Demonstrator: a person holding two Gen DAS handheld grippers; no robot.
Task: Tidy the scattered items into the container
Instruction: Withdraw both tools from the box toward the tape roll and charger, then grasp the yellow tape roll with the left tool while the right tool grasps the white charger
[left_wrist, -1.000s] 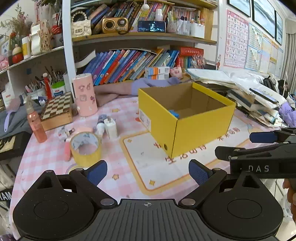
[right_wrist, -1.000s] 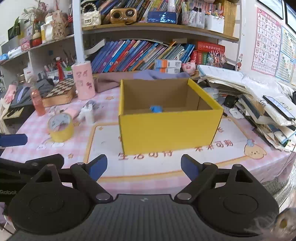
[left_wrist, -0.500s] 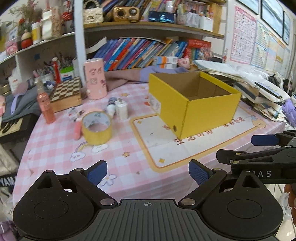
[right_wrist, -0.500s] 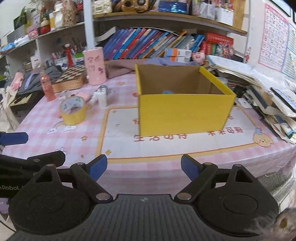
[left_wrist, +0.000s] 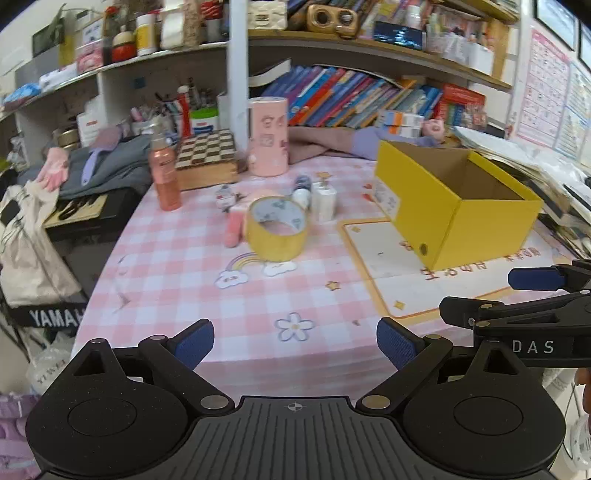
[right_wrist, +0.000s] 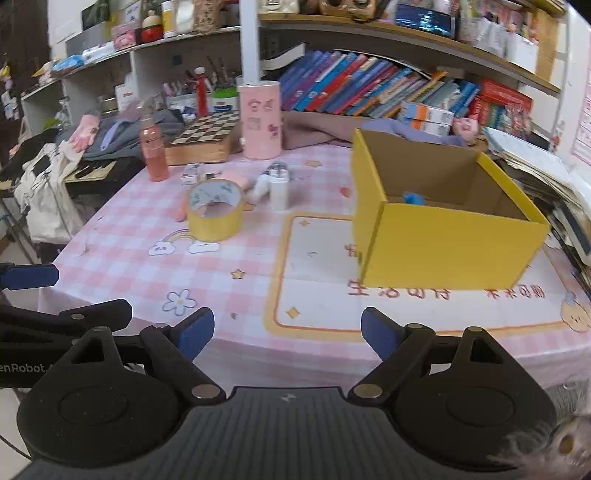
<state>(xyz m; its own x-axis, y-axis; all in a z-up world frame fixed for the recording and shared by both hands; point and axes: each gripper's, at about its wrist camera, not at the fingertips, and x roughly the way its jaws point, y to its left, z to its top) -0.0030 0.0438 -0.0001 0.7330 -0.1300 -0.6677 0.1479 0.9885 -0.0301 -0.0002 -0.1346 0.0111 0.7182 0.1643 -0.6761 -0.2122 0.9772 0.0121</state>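
An open yellow cardboard box (left_wrist: 458, 218) (right_wrist: 443, 243) stands on the pink checked tablecloth, with a small blue item (right_wrist: 413, 198) inside. Left of it lies a roll of yellow tape (left_wrist: 276, 230) (right_wrist: 215, 212), a pink tube (left_wrist: 234, 230) beside it, a white charger plug (left_wrist: 324, 199) (right_wrist: 279, 192), a small white bottle (right_wrist: 260, 188) and a small printed packet (left_wrist: 224, 195) (right_wrist: 192, 173). My left gripper (left_wrist: 294, 341) is open and empty over the table's near edge. My right gripper (right_wrist: 287, 332) is open and empty too, level with it, right of it.
A peach bottle (left_wrist: 165, 173), a chessboard box (left_wrist: 207, 158) and a pink canister (left_wrist: 268, 136) stand behind the loose items. Bookshelves (right_wrist: 369, 85) fill the back. Stacked papers (right_wrist: 535, 166) crowd the right. Bags (left_wrist: 29, 240) hang off the table's left side.
Both grippers have pulled back from the box and swung left, so the tape and the small items now sit nearer the middle of each view. Jaws stayed open.
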